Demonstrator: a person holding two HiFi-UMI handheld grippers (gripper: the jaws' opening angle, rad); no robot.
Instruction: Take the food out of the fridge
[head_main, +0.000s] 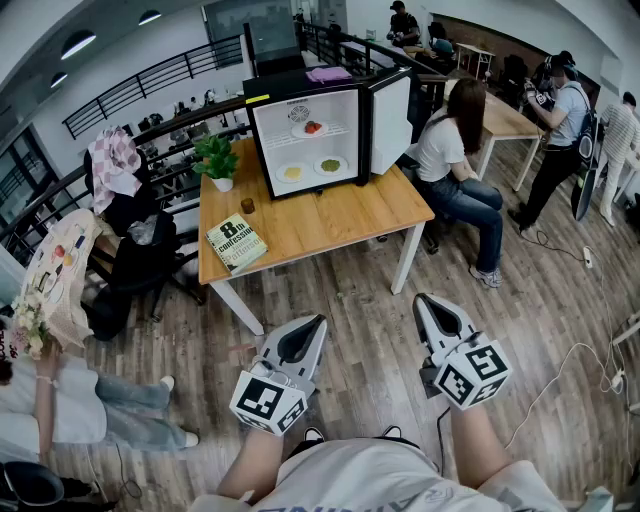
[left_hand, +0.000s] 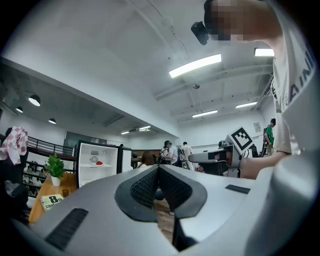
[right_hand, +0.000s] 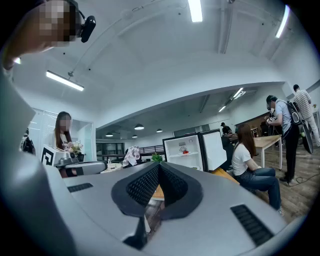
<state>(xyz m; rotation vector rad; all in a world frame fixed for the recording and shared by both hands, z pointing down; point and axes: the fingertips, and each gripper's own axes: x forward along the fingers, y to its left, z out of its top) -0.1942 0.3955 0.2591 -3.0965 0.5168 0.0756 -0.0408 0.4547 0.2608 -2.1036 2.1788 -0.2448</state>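
A black mini fridge (head_main: 305, 135) stands on the wooden table (head_main: 330, 220) with its door (head_main: 391, 123) swung open to the right. Inside, a plate with red food (head_main: 312, 127) sits on the upper shelf, and below it are a plate of yellow food (head_main: 292, 172) and one of green food (head_main: 330, 165). My left gripper (head_main: 318, 322) and right gripper (head_main: 420, 300) hover over the floor well short of the table, both shut and empty, pointing level toward it. The fridge (left_hand: 98, 162) is far off in the left gripper view, and the right gripper view shows the fridge (right_hand: 184, 150) just as distant.
On the table lie a green book (head_main: 236, 241), a small brown cup (head_main: 247, 205) and a potted plant (head_main: 217, 160). A seated person (head_main: 455, 160) is right of the table. A cluttered chair (head_main: 140, 250) stands at its left. Cables (head_main: 570, 360) trail on the floor.
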